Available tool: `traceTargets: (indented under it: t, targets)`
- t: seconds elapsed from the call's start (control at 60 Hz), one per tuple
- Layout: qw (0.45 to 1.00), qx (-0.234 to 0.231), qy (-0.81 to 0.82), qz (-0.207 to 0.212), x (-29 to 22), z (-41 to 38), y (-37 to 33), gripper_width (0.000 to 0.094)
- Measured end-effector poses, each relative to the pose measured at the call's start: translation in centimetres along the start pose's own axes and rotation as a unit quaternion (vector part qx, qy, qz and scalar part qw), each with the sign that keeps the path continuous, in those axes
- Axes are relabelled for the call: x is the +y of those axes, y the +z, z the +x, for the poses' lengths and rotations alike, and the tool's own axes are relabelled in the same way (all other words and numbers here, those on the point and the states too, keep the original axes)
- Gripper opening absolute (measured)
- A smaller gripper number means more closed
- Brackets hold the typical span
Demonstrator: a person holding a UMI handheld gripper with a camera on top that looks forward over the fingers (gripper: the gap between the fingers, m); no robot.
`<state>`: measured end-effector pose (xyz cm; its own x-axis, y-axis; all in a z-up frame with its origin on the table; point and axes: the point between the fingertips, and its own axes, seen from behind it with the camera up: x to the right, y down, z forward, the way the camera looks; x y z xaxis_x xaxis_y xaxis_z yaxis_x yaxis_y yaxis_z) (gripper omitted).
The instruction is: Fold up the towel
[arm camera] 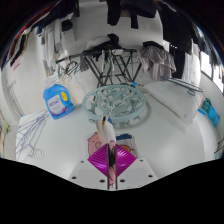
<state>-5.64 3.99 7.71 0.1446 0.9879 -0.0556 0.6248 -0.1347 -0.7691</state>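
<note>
My gripper is shut, its two magenta pads pressed together on a thin fold of the towel. The towel is white with a pale peach print. A narrow strip of it rises from between the fingertips and leans a little to the left. The rest of the towel is hidden by the fingers or blends into the white surface underneath, so I cannot tell how it lies.
A round glass table stands just beyond the fingers. A blue detergent bottle is to its left, with wire hangers nearer. A black folding rack stands behind, and clothes hang at the back.
</note>
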Motion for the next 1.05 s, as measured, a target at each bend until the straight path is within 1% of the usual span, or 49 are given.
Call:
traceTargets:
  t: [0.017, 0.033, 0.05, 0.067, 0.1, 0.117, 0.133, 0.15, 0.183, 0.233, 0.383, 0.5, 0.6, 0.7, 0.85, 1.05]
  targets:
    - [1.0, -0.002, -0.001, -0.002, 0.4, 0.3, 0.3, 0.0099]
    - [1.0, -0.006, -0.003, -0.005, 0.6, 0.6, 0.4, 0.0138]
    - [1.0, -0.006, -0.005, -0.008, 0.7, 0.8, 0.5, 0.021]
    - [1.0, -0.007, -0.009, -0.01, 0.9, 1.0, 0.7, 0.0325]
    - [1.0, 0.0, -0.019, -0.015, 1.2, 1.8, 0.8, 0.064]
    - [1.0, 0.004, -0.026, -0.015, 1.1, 2.1, 0.7, 0.0815]
    - [0.999, 0.004, -0.032, -0.011, 0.9, 2.3, 0.4, 0.087]
    - [0.999, 0.004, -0.038, -0.005, 0.6, 2.3, 0.1, 0.0823]
    - [0.999, 0.002, -0.051, 0.007, -0.2, 2.7, -0.8, 0.0803]
    - [0.997, 0.0, -0.069, 0.017, -1.0, 3.3, -2.9, 0.086]
    - [0.995, -0.015, -0.093, 0.016, -1.9, 5.1, -12.6, 0.085]
    - [0.995, 0.008, -0.099, 0.014, -1.7, 7.4, -20.2, 0.0854]
    - [0.996, 0.031, -0.083, 0.012, -0.8, 9.2, -24.5, 0.0849]
    - [0.998, 0.034, -0.059, 0.017, -0.6, 9.3, -26.2, 0.0852]
    - [0.995, 0.05, -0.075, 0.04, -1.6, 9.8, -26.4, 0.0851]
    - [0.996, 0.035, -0.068, 0.037, -0.6, 8.4, -25.7, 0.0853]
